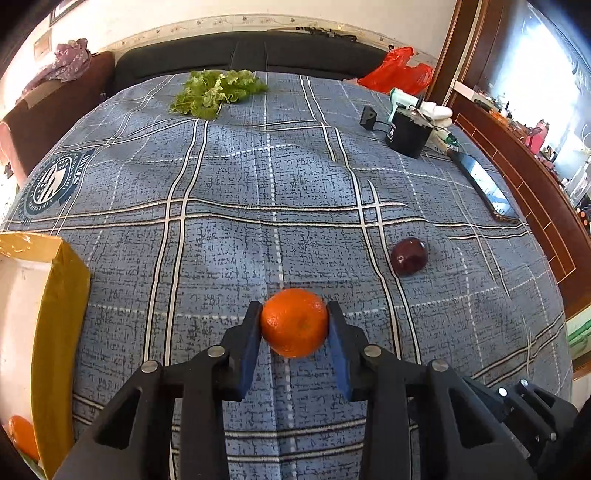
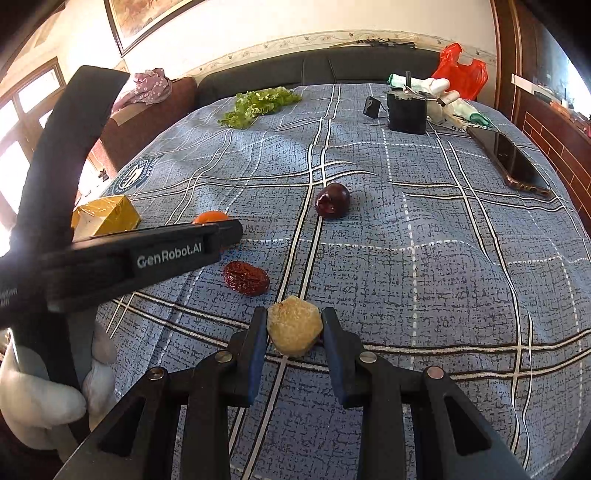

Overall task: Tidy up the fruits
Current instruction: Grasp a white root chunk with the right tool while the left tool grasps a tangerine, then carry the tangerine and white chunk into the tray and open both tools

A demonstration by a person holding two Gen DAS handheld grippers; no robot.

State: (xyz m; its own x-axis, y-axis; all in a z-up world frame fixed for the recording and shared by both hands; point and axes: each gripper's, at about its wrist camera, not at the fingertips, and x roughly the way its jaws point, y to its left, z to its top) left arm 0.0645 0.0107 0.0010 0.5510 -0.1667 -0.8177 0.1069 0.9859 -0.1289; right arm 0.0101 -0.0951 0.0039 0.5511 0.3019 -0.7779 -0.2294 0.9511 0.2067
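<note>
The left gripper (image 1: 294, 322) has its 2 blue pads pressed on an orange (image 1: 294, 322) lying on the blue plaid cloth (image 1: 295, 184), near a dark red fruit (image 1: 409, 256). The right gripper (image 2: 294, 325) clamps a pale yellow, rough-skinned fruit (image 2: 294, 326) just beside a wrinkled red date (image 2: 245, 278)

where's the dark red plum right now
The plum lies loose on the blue plaid cloth, right of and beyond the orange in the left gripper, nearer than the phone.

Blue plaid bedspread (image 1: 295, 177), dark headboard (image 1: 251, 55), white wall (image 2: 258, 22), bright window (image 1: 546, 74), wood panelling (image 2: 554, 140).
</note>
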